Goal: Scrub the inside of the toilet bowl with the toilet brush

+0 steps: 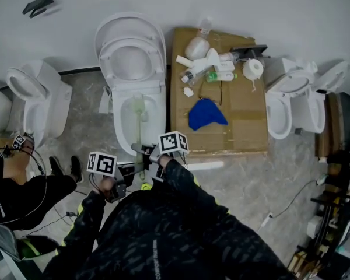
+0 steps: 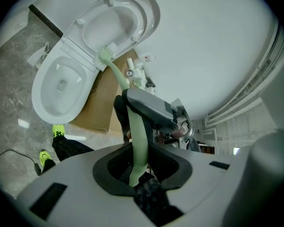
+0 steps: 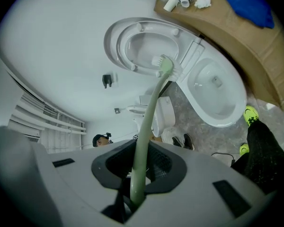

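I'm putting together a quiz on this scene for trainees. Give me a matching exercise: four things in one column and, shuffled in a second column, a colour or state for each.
Things:
1. toilet brush
2. cloth
3. toilet seat
4. cardboard

Descriptions:
a. blue
b. raised
c. pale green, handle gripped in the jaws of both the left gripper and the right gripper
d. brown, lying under the cloth

Pairs: 1-c, 2-a, 3-b, 4-d

Bits we can't make out
In the head view the toilet brush [image 1: 139,112] handle's near end hides under our right gripper [image 1: 149,150]; bottle [image 1: 213,76] labels too tiny, bystander [image 1: 17,194] cut off left.
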Available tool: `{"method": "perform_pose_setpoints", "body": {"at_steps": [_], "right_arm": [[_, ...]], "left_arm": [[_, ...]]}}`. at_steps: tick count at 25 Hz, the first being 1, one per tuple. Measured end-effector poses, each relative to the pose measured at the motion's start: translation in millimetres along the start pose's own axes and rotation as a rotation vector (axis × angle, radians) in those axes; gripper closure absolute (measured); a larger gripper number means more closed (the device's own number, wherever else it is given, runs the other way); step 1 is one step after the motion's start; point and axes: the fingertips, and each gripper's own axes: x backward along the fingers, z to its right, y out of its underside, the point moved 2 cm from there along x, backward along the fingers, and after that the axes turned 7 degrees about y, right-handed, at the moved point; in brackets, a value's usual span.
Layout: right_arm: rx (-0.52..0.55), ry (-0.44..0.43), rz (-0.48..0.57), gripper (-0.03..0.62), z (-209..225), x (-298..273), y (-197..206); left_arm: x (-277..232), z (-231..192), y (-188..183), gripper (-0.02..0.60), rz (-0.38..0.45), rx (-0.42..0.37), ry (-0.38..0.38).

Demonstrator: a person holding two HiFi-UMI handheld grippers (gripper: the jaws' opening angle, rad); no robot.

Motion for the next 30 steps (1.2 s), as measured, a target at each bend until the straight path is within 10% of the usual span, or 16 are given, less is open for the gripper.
{"method": "perform_pose_setpoints", "body": {"at_steps": [30], "right_arm": [[0.126, 0.062, 0.076, 0.534, 11, 24, 234]], "left_arm": [[54, 8, 230, 0.492, 0.0, -0.12, 0.086]]}}
